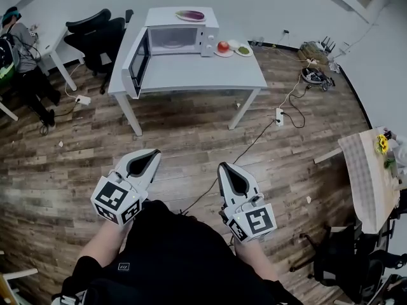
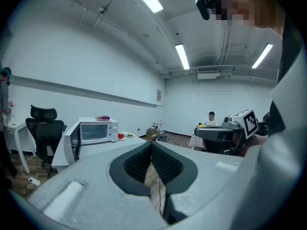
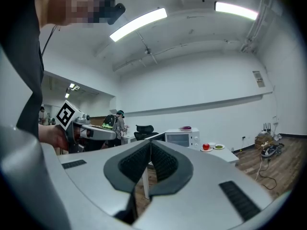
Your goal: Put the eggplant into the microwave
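A purple eggplant [image 1: 191,15] lies on a plate on top of the white microwave [image 1: 180,39], whose door [image 1: 138,63] hangs open to the left. The microwave stands on a grey table [image 1: 210,72] across the room. My left gripper [image 1: 156,151] and right gripper [image 1: 221,166] are held low over the wooden floor, well short of the table, both shut and empty. The eggplant [image 2: 102,118] and microwave [image 2: 94,131] show far off in the left gripper view, and again in the right gripper view as eggplant [image 3: 185,128] and microwave [image 3: 181,139].
A tomato [image 1: 222,46] and small dishes [image 1: 243,51] sit on the table right of the microwave. Black office chairs [image 1: 95,30] stand at the left, a person [image 1: 16,46] sits at a desk. A power strip [image 1: 278,115] and cables lie on the floor; a cloth-covered table [image 1: 369,176] is at right.
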Motion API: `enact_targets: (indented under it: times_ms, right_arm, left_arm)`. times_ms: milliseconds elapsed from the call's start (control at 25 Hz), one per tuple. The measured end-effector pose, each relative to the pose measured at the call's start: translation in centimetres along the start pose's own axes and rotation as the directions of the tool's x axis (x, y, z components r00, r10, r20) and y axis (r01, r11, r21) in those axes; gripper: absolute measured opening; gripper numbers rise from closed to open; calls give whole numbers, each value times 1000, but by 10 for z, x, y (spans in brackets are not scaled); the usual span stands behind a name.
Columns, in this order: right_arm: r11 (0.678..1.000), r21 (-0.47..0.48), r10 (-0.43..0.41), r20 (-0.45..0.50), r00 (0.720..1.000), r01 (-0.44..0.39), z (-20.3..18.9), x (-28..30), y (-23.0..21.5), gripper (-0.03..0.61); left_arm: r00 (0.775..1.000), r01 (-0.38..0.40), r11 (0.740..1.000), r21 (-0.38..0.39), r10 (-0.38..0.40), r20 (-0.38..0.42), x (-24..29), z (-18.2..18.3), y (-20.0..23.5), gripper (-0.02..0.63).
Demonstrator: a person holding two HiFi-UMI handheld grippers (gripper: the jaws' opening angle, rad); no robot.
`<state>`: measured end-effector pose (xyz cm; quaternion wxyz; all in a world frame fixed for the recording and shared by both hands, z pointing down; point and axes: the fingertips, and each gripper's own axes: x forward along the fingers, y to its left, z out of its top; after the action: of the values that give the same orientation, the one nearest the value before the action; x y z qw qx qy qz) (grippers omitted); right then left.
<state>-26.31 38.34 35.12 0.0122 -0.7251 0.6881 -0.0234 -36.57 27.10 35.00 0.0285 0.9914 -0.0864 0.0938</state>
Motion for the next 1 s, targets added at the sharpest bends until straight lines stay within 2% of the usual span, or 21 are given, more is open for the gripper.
enact_targets:
  times_ms: [240,440,800,1000]
  right_arm:
    - [999,-3,42,-23,999,-43,-10,-20,-3,18]
    - [999,-5,53,-35,998,-54,-14,-15,-15,18]
    - [999,-10,46,-71,996,-46,-21,30,-54,26]
    - [999,-18,37,-80,996,-39,-17,75,-83,28]
  left_arm:
    - [998,-53,999,6,53,23,1,6,-7,9]
    - [997,-71,997,5,70,36,14,6,0,9]
    - [991,-105,994,8,104,87,57,18,42,9]
    - [991,-95,995,-7,95,91,92,26,78,8]
